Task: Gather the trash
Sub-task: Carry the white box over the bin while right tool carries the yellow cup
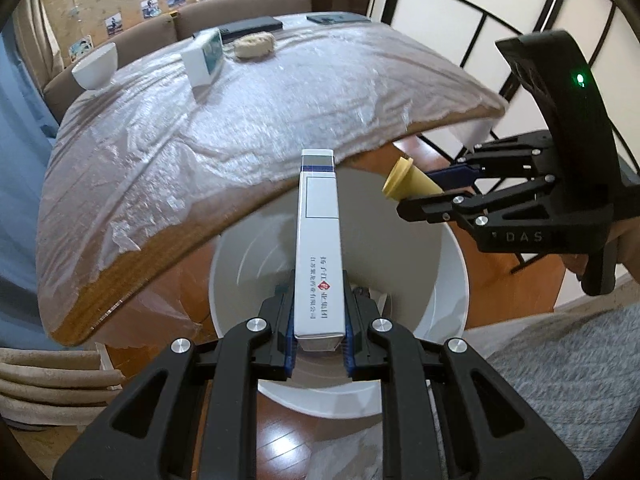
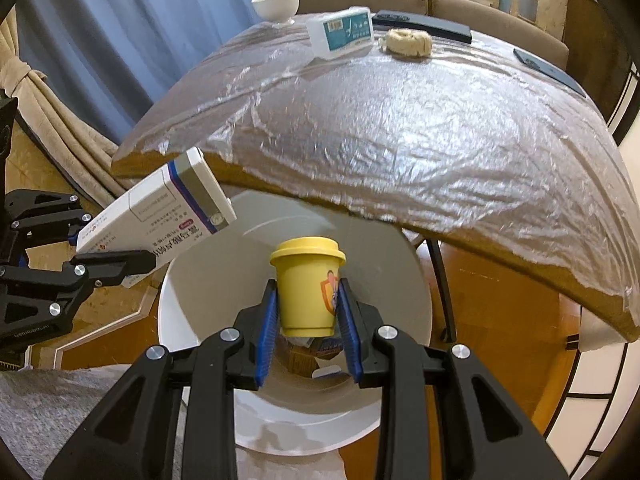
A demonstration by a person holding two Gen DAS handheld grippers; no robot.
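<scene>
My left gripper [image 1: 319, 308] is shut on a long white carton [image 1: 319, 248] with blue stripes and red print, held above the open white bin [image 1: 444, 280]. The right wrist view shows that carton [image 2: 160, 216] and the left gripper [image 2: 132, 264] at the left. A small yellow lidded cup [image 2: 307, 288] sits between the blue pads [image 2: 267, 320] of my right gripper [image 2: 308, 304], which is shut on it over the bin [image 2: 192, 280]. From the left wrist view the cup [image 1: 412, 182] and the right gripper [image 1: 420, 196] hang at the bin's far right. Some items lie in the bin's bottom.
The table [image 1: 240, 120] covered in plastic film carries a white bowl [image 1: 96, 68], a white and teal box [image 1: 204, 58], a beige round lump [image 1: 254, 46] and dark flat items [image 1: 250, 26]. A brown sofa [image 1: 240, 8] stands behind. A grey rug [image 1: 560, 380] and a curtain [image 2: 120, 40] flank the bin.
</scene>
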